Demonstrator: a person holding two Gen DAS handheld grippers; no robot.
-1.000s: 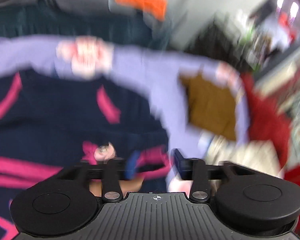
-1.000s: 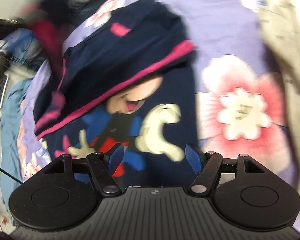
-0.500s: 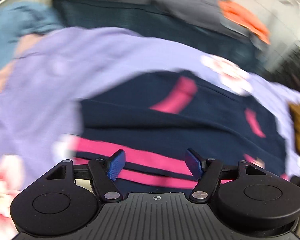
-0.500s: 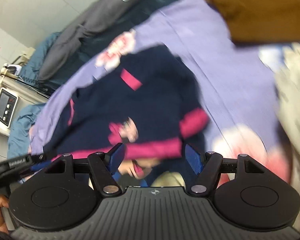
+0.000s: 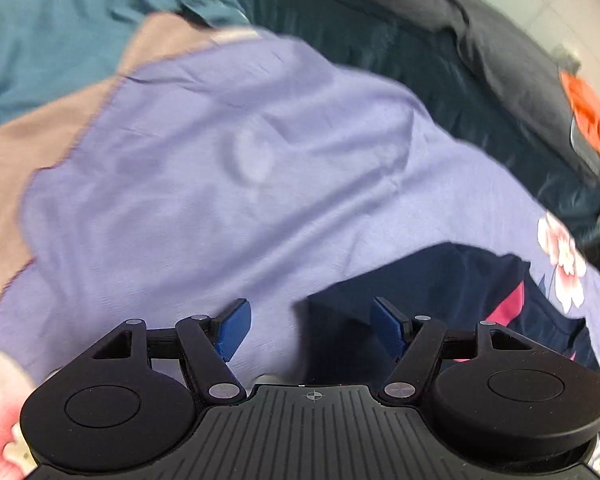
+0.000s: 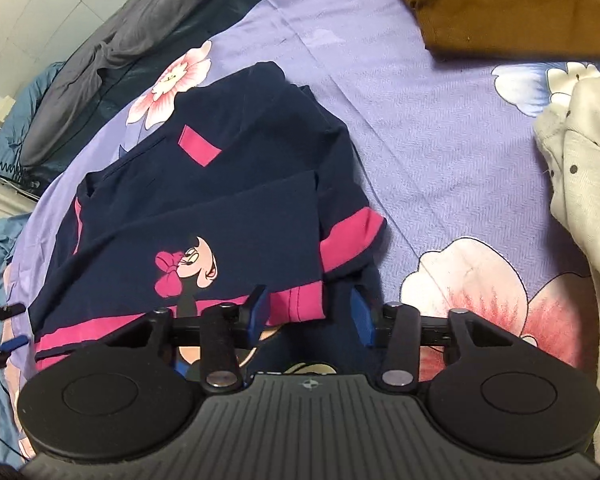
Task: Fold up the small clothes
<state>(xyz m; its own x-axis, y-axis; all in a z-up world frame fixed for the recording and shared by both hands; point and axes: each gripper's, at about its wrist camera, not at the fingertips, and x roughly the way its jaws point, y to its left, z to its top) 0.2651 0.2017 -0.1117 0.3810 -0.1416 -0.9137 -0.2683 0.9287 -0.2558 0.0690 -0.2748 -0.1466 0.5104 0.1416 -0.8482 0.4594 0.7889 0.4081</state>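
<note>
A small navy shirt point(image 6: 236, 208) with pink trim and a cartoon mouse print lies folded over on the lilac flowered sheet point(image 6: 440, 152). My right gripper point(image 6: 308, 314) hovers at the shirt's near right corner. Its jaws are closing, and the pink hem corner point(image 6: 300, 304) lies between the blue fingertips point(image 6: 256, 312), still with a gap. My left gripper point(image 5: 310, 332) stands open over the sheet point(image 5: 220, 200) at the shirt's left edge point(image 5: 440, 280), a navy corner reaching in between its fingers. Nothing is gripped there.
A brown garment point(image 6: 500, 8) lies at the far right of the sheet. A cream dotted garment point(image 6: 580, 200) is heaped at the right edge. A grey blanket point(image 6: 120, 40), teal cloth point(image 5: 80, 20) and an orange item point(image 5: 592, 120) border the far side.
The shirt's flap has come down flat over the print. My left gripper let go of the pink trim, opened and swung left off the shirt. The right jaws have narrowed around the hem corner.
</note>
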